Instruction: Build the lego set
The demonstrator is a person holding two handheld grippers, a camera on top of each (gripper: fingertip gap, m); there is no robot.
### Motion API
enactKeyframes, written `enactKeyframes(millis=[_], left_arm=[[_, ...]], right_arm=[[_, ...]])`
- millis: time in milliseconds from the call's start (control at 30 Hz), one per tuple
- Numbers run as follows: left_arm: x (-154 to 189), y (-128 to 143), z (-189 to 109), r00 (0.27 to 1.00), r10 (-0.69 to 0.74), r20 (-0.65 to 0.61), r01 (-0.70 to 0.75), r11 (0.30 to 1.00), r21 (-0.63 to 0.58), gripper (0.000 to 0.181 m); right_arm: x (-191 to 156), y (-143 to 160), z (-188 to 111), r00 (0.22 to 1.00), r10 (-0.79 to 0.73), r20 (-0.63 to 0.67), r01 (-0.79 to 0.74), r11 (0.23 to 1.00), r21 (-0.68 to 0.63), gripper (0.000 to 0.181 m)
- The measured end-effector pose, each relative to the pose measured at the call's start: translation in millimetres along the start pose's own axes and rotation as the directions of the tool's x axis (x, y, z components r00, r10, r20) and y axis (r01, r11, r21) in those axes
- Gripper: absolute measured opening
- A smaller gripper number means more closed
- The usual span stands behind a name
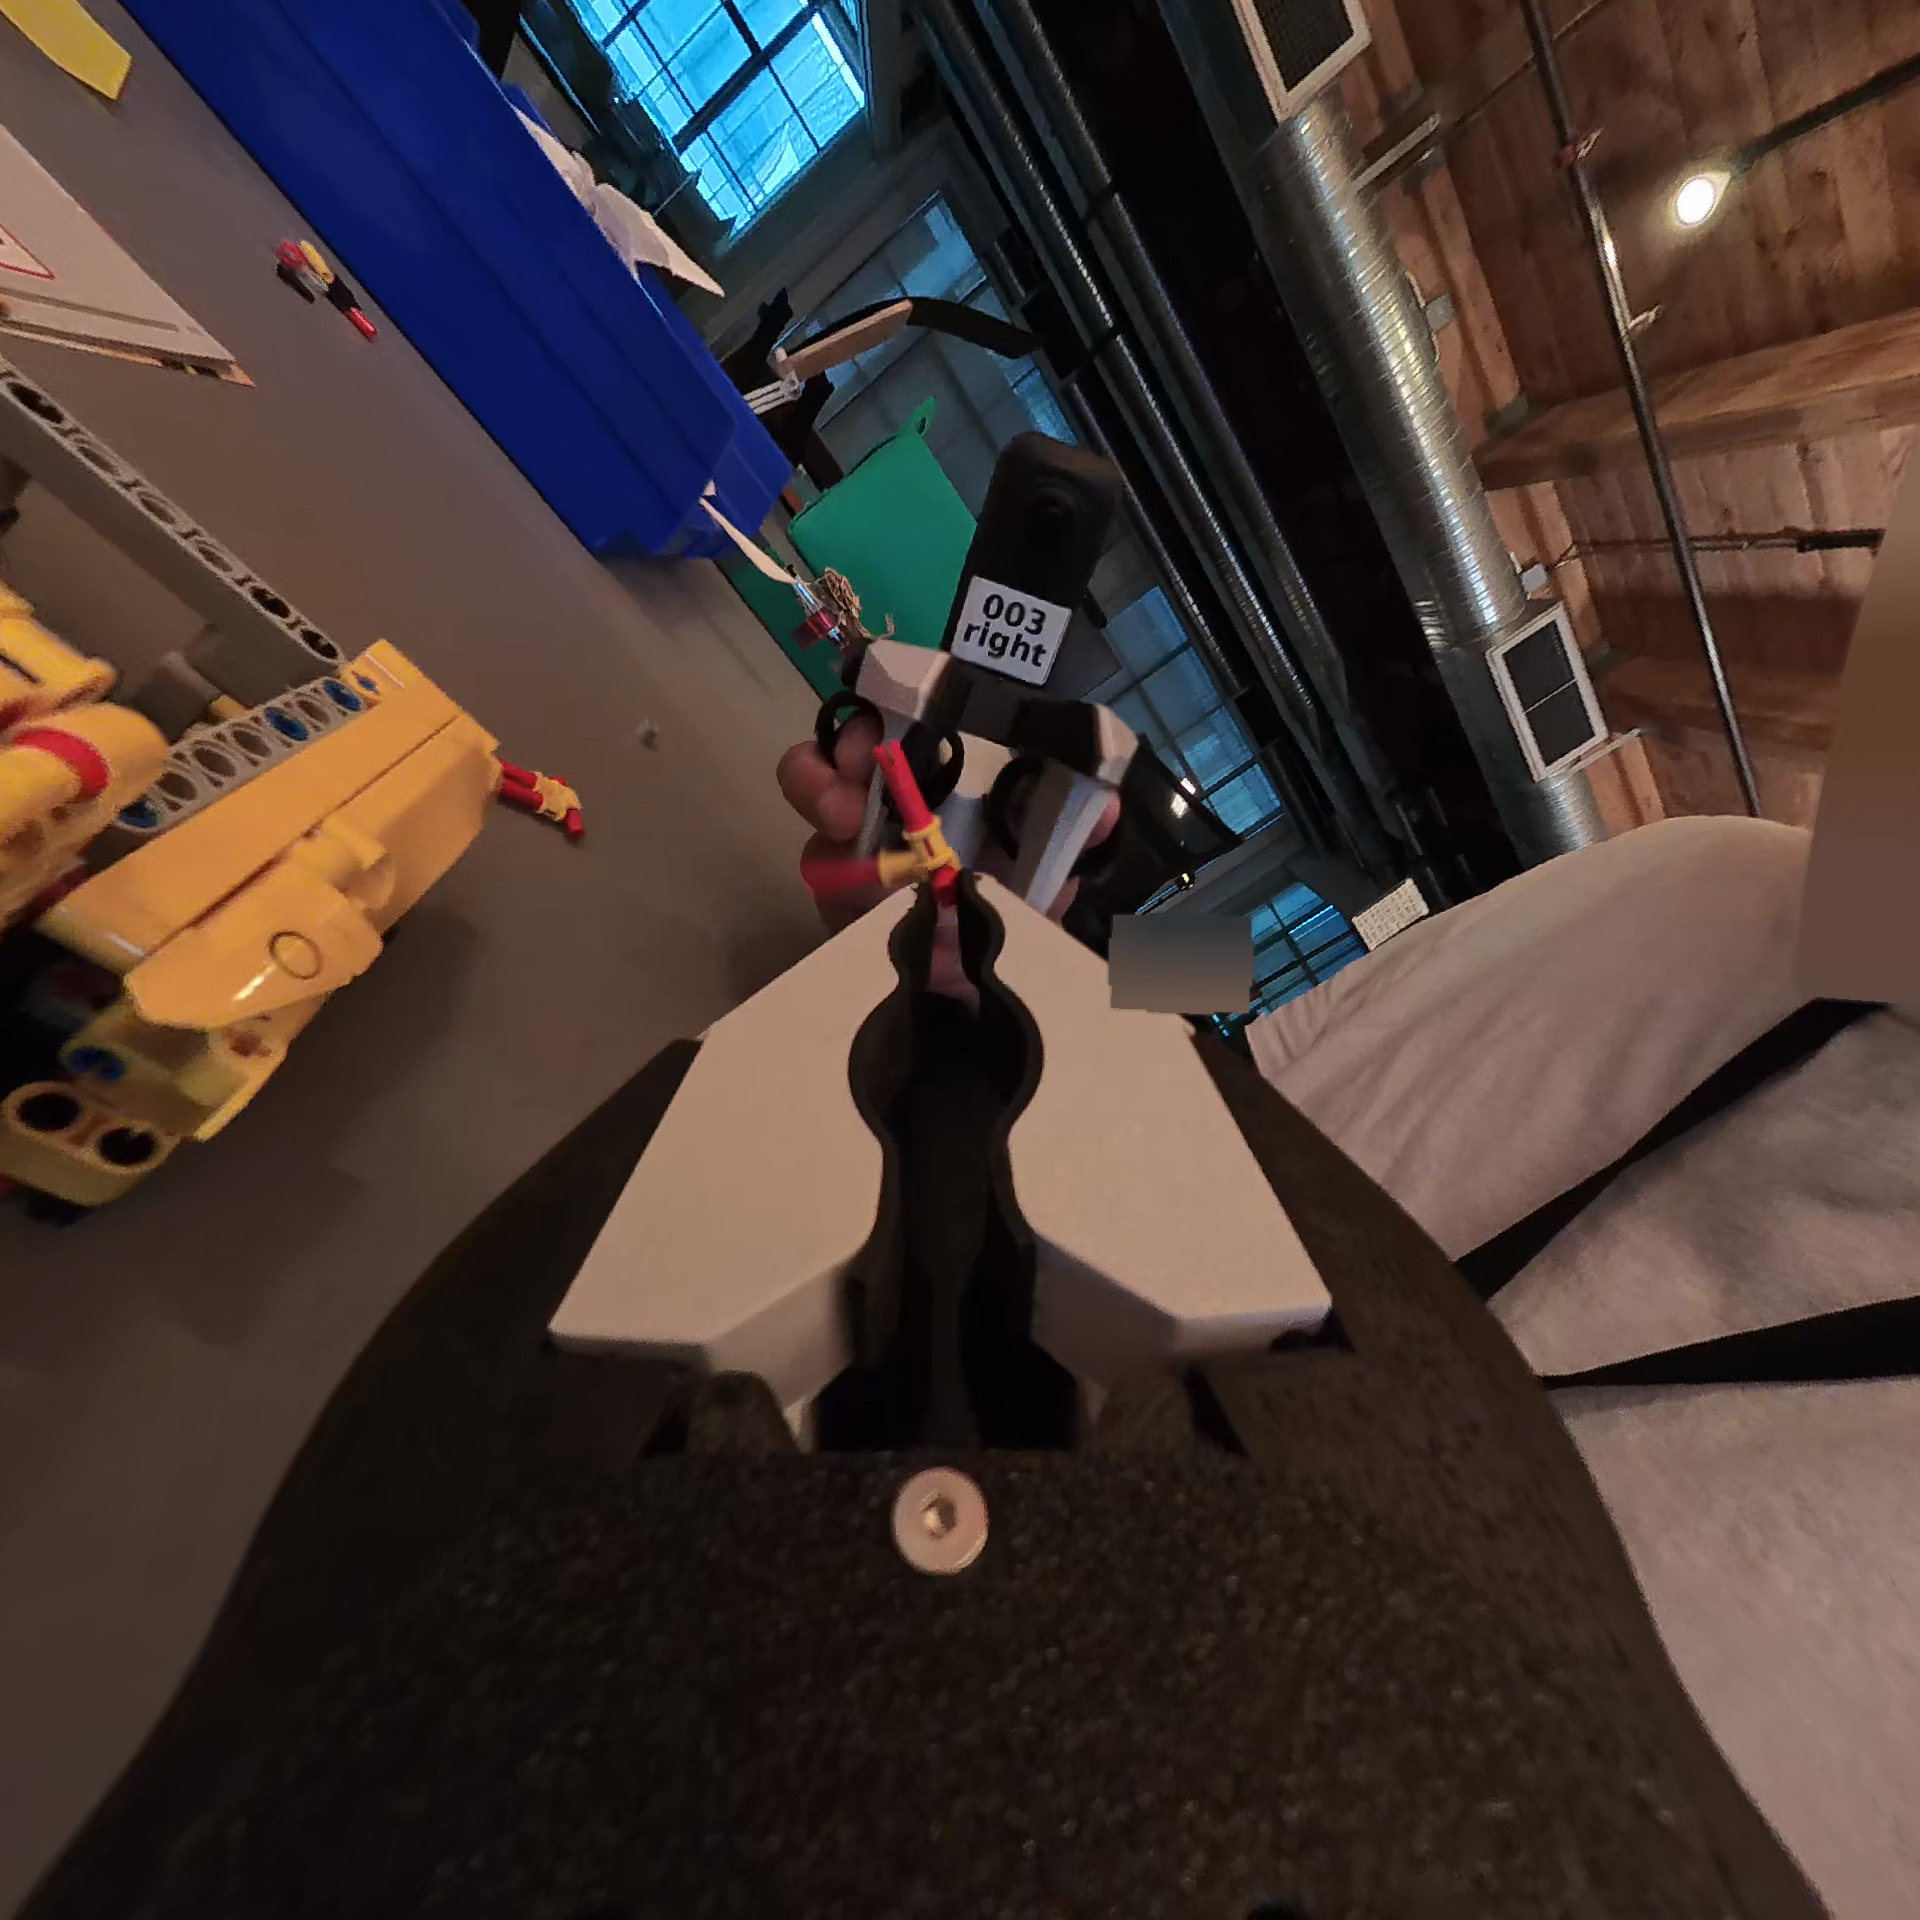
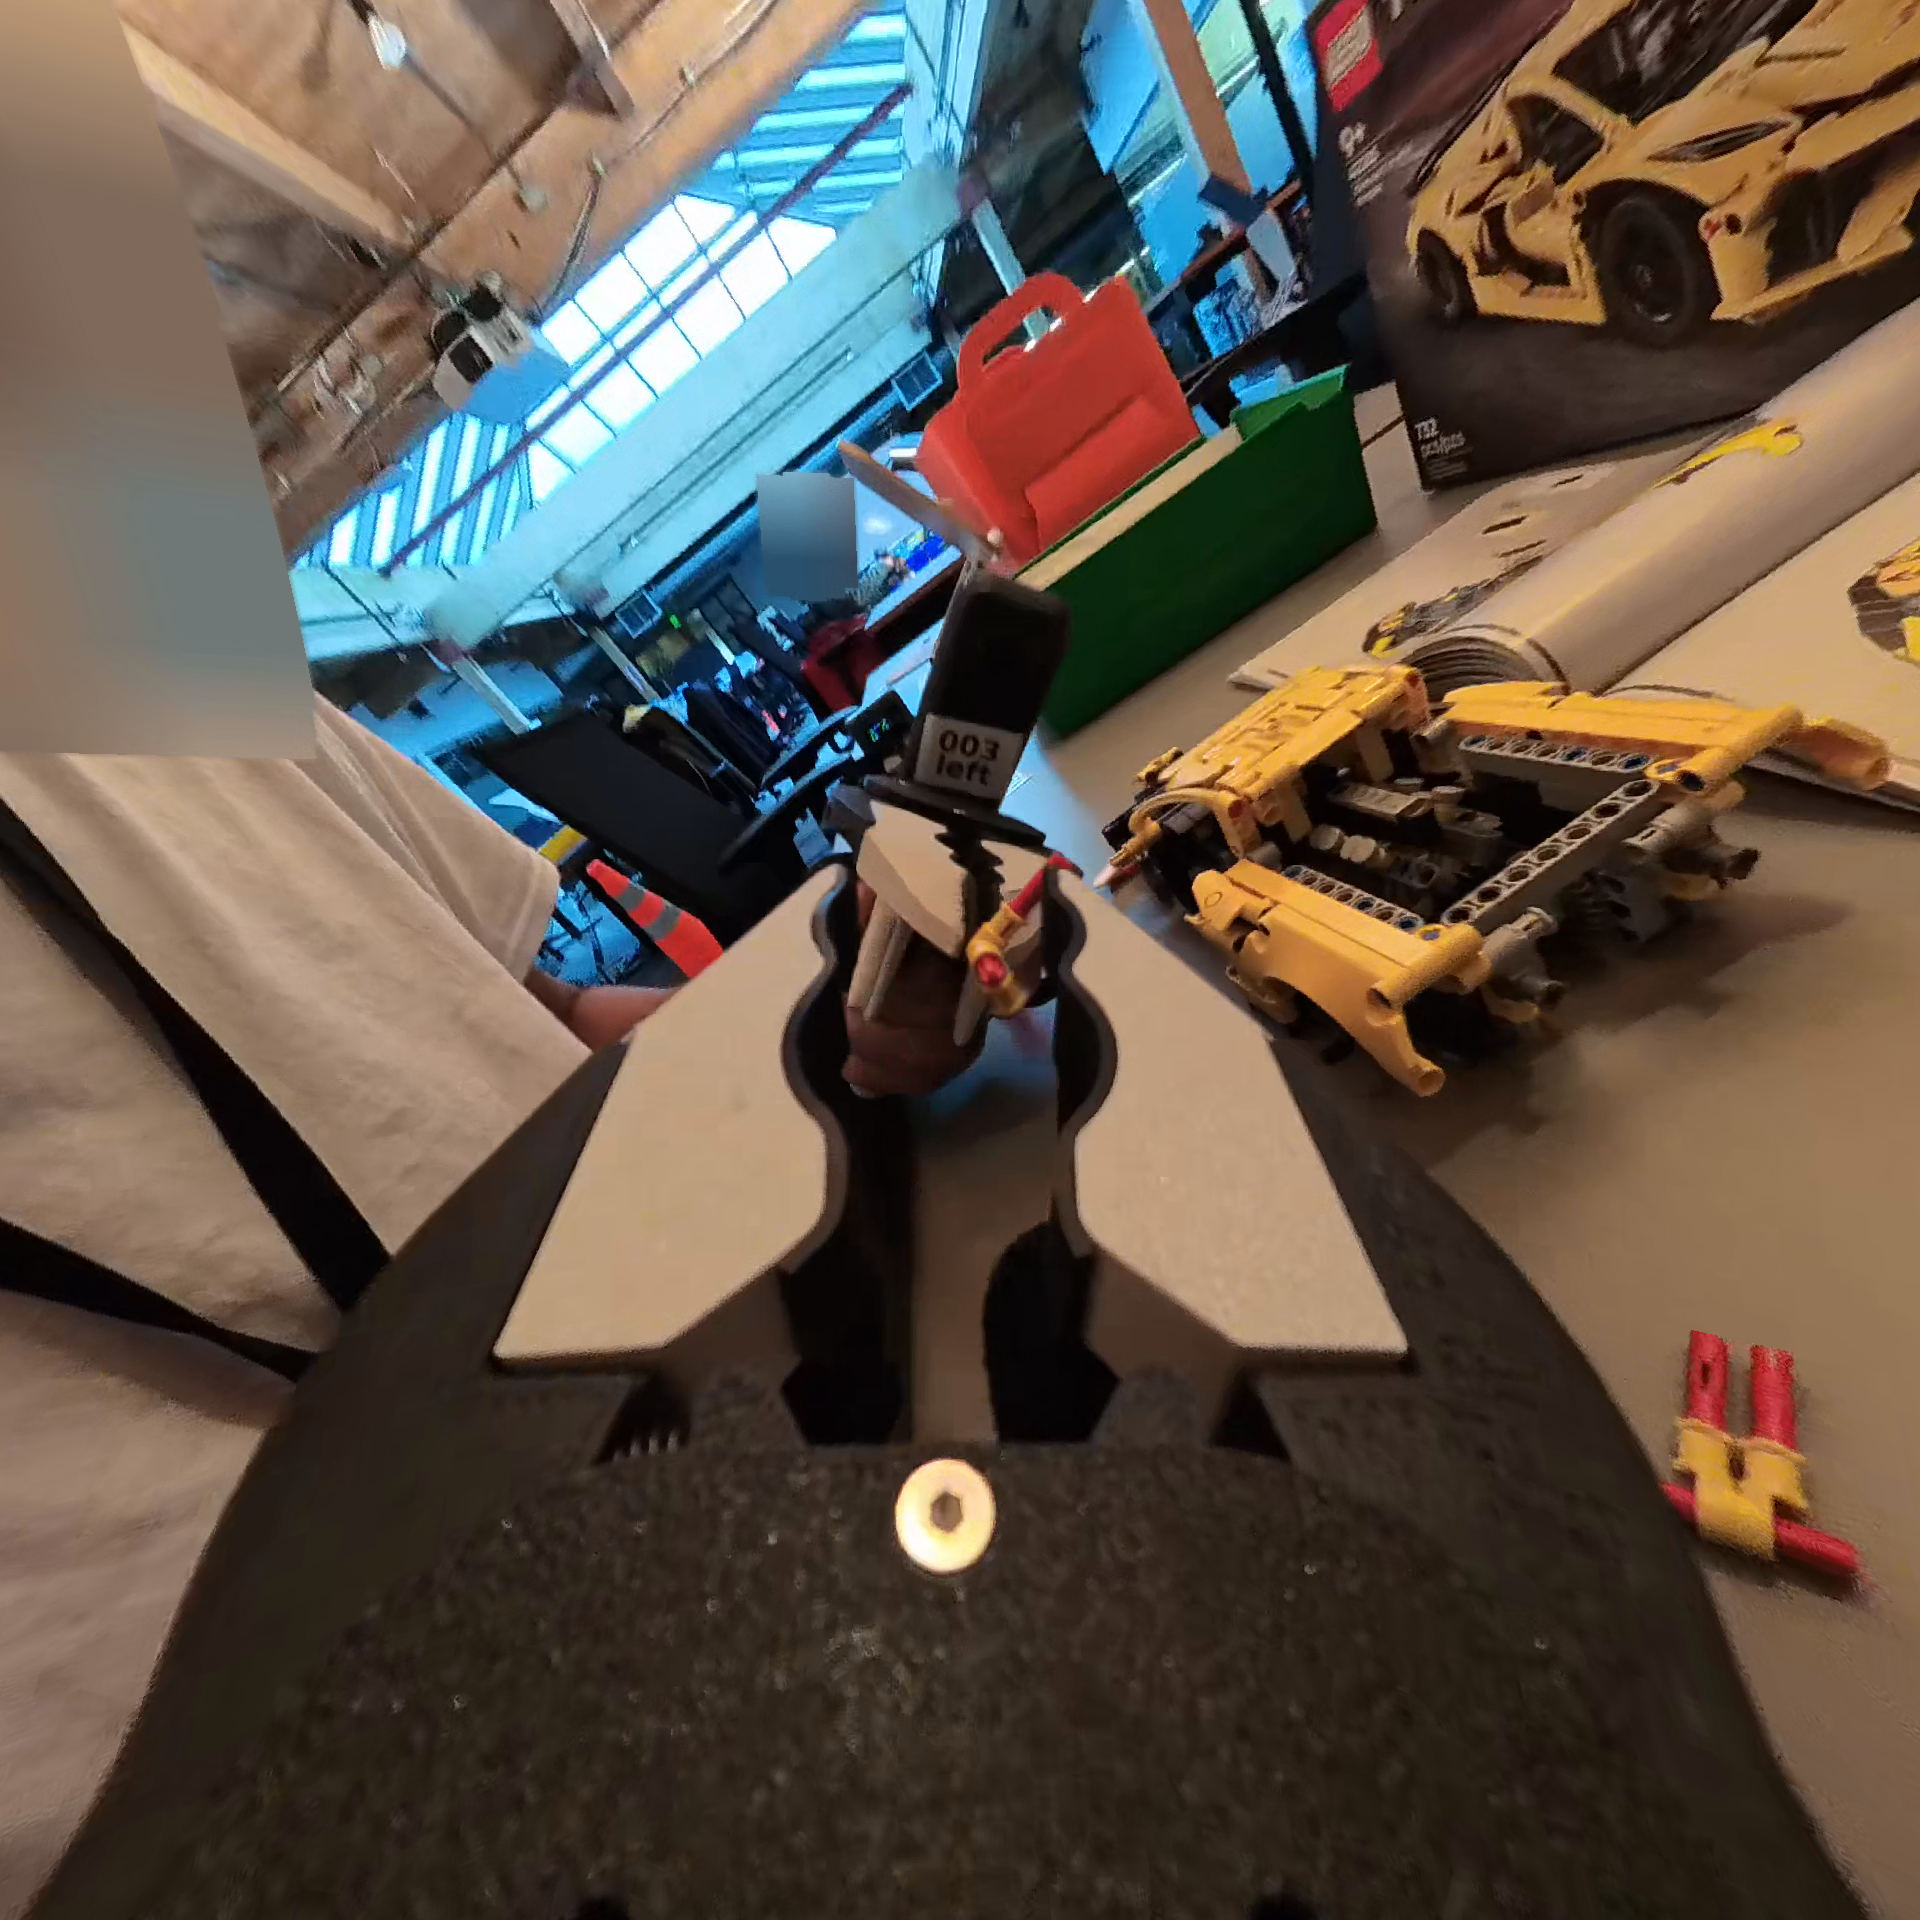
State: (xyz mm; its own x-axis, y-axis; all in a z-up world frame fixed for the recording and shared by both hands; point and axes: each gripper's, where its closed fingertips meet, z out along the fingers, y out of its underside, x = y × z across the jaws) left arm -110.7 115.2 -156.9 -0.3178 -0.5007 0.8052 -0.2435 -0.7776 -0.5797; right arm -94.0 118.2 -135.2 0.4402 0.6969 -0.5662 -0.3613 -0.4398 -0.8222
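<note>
Tongs face each other in the air beside the counter (image 2: 1558, 1195), tip to tip. The left tongs (image 1: 940, 914) are pinched nearly shut on one end of a small red-and-yellow axle piece (image 1: 914, 836): a yellow connector with red axles standing out of it. In the right wrist view the same piece (image 2: 1003, 930) is seen at the tip of the left tongs (image 2: 961, 914), one red axle slanting up to the right. The right tongs (image 2: 951, 914) are parted, with a clear gap between their grey fingers (image 2: 717, 1101); the left tongs and the piece are seen through that gap. In the left wrist view the right tongs (image 1: 904, 769) stand just behind the piece, but whether the upper axle is touched by them cannot be told.

The partly built yellow car (image 2: 1455, 862) rests on the counter to the right of both tongs, with grey perforated beams and dark inner parts exposed. It is seen at the left edge of the left wrist view (image 1: 208, 883). A second red-and-yellow axle assembly (image 2: 1745, 1455) lies on the counter near the car, apart from it. An open instruction booklet (image 2: 1662, 582) lies beyond the car, and the set's box (image 2: 1610, 239) stands behind it. A green bin (image 2: 1205, 540) is set farther along the counter, and a blue bin (image 1: 468, 260) is shown in the left wrist view.
</note>
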Motion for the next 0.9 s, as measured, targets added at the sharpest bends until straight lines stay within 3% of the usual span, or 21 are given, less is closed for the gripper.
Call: enactKeyframes(millis=[200,367,733,900], left_arm=[[1.5,-5.3,-4.2,0.999,-0.031,-0.026,0.032,0.999,0.035,0.003],[0.4,-3.0,-2.9,1.000,0.004,0.003,-0.004,1.000,0.021,0.003],[0.3,0.8,-0.1,0.998,0.054,0.030,-0.053,0.999,-0.007,0.003],[2.9,3.2,1.2,0.996,0.084,0.030,-0.083,0.996,-0.021,0.003]], right_arm=[[1.8,22.9,1.2,0.993,-0.113,-0.027,0.108,0.984,-0.144,0.032],[-7.1,31.7,11.6,0.999,-0.019,0.041,0.026,0.984,-0.177,0.024],[1.7,32.2,13.1,0.999,0.030,0.020,-0.026,0.985,-0.169,0.013],[-4.0,32.4,10.0,0.980,0.170,0.100,-0.151,0.972,-0.178,0.014]])
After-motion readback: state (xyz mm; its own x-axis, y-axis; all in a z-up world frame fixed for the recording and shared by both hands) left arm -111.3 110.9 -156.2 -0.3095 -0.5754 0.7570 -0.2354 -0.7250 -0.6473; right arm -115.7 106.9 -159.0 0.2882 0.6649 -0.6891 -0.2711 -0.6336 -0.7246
